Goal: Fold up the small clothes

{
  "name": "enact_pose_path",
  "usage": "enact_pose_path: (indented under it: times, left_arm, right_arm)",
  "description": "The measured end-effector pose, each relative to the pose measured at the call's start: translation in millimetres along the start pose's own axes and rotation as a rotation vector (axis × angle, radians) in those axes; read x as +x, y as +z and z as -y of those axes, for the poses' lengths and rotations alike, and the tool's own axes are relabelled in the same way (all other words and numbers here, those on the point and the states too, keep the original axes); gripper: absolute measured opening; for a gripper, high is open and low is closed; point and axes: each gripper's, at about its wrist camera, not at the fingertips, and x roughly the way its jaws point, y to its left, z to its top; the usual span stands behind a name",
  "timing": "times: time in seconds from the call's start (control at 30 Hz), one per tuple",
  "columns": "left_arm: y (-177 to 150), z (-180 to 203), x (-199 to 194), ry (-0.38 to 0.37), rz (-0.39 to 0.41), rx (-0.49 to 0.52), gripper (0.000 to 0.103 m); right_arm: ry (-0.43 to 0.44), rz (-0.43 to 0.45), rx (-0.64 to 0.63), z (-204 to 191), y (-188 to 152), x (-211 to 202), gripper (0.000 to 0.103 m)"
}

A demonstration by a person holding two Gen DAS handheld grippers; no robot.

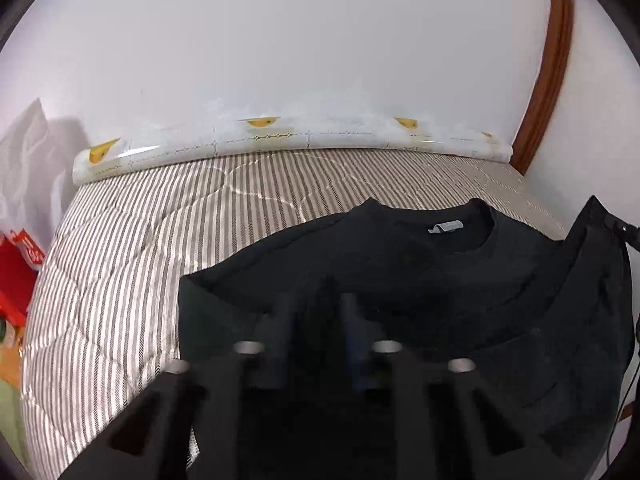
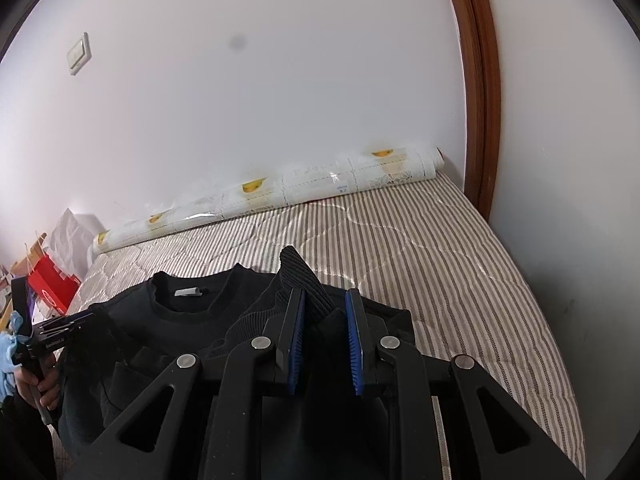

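Note:
A black sweater (image 1: pixel 440 272) lies on the striped mattress (image 1: pixel 120 260), collar and grey neck label (image 1: pixel 446 227) toward the wall. My left gripper (image 1: pixel 316 312) is low over the sweater's left side, its dark fingers blurred against the cloth. The right wrist view shows the same gripper (image 2: pixel 86 318) at the sweater's left edge, shut on black fabric, with a person's hand (image 2: pixel 36 388) on its handle. My right gripper (image 2: pixel 326 300) has blue pads, shut on a ribbed cuff (image 2: pixel 300 276) that sticks up between them. That side of the sweater (image 2: pixel 192 320) is lifted.
A rolled sheet printed with yellow fruit (image 1: pixel 280 140) lies along the white wall at the mattress's far edge. A red bag (image 1: pixel 16 268) and white paper stand off the left side. A brown wooden frame (image 2: pixel 480 120) runs up the right corner. Bare mattress stretches right of the sweater.

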Motion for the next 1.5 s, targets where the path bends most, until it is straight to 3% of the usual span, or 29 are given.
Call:
enact_pose_path:
  times: [0.2,0.3,0.4,0.67,0.93,1.2,1.3,1.5]
  left_arm:
    - [9.3,-20.8,-30.8,-0.034,0.168,-0.088,0.007]
    - [16.0,-42.6,-38.2,0.024,0.213,-0.180,0.007]
    - [17.9,-55.5,-27.2,0.026,0.171,-0.219,0.007]
    - [7.5,-51.7,6.5,0.112,0.085,-0.195,0.008]
    - [0.9,-57.6,22.2,0.141,0.021,-0.201,0.012]
    - [-4.5,-49.8,22.5,0.165,0.008,-0.167,0.021]
    - [-6.7,-52.4,21.7,0.161,0.006,-0.187,0.025]
    - [-9.5,-48.9,21.3,0.177,0.006,-0.185,0.026]
  right_arm:
    - [0.003,0.017,0.004,0.8,2.5,1.2,0.019]
    - [-0.023,0.057,0.007,4.5,11.4,-2.6,0.019]
    - [-0.005,0.052,0.045,14.2,18.3,6.3,0.019]
    - [-0.116,-0.093,-0.018,5.7,-7.1,77.2,0.019]
    - [-0.134,-0.215,0.005,16.3,-18.8,112.6,0.021]
    - [-0.238,-0.228,-0.110,-3.3,-27.1,118.1,0.028]
    - [-0.260,-0.228,-0.110,-2.1,-28.2,116.6,0.036]
    - [-0.273,-0.226,-0.113,-4.2,-28.8,115.6,0.038]
